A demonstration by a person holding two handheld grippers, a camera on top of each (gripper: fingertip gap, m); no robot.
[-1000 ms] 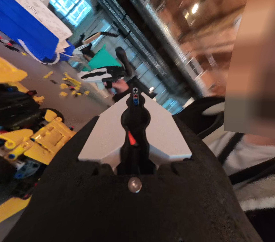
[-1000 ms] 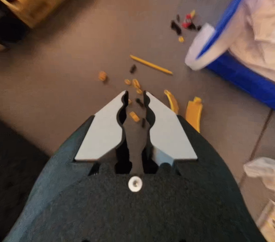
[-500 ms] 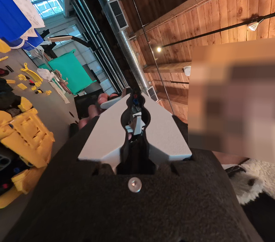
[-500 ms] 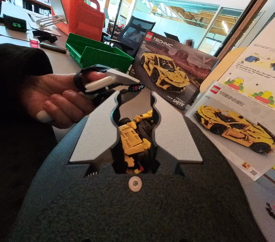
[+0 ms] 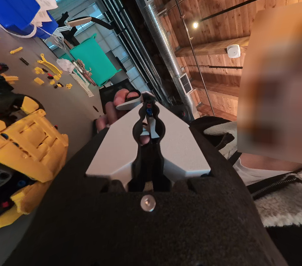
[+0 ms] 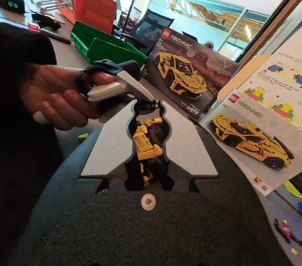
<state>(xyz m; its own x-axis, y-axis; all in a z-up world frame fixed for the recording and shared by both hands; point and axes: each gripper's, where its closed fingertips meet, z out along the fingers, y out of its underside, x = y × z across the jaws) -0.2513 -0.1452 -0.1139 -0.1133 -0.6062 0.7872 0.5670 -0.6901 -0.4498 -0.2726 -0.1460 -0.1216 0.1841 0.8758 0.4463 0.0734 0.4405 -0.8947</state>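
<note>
While your left gripper [image 5: 147,105] clamps the pinned piece [image 5: 148,109] at its tips and your right gripper [image 6: 149,103] stands parted around it, any twist could drop it onto the car [image 6: 143,142] beneath those jaws.

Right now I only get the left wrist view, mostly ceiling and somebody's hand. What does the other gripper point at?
Observer: The right gripper, its jaws apart, faces a box with a yellow car pictured on it, standing on the table.
Operator: Is anything next to that box?
Observer: A green bin sits just left of it.
Operator: Are there any building instructions around?
Observer: A booklet with the same yellow car on its cover is at the right of the box.
</note>
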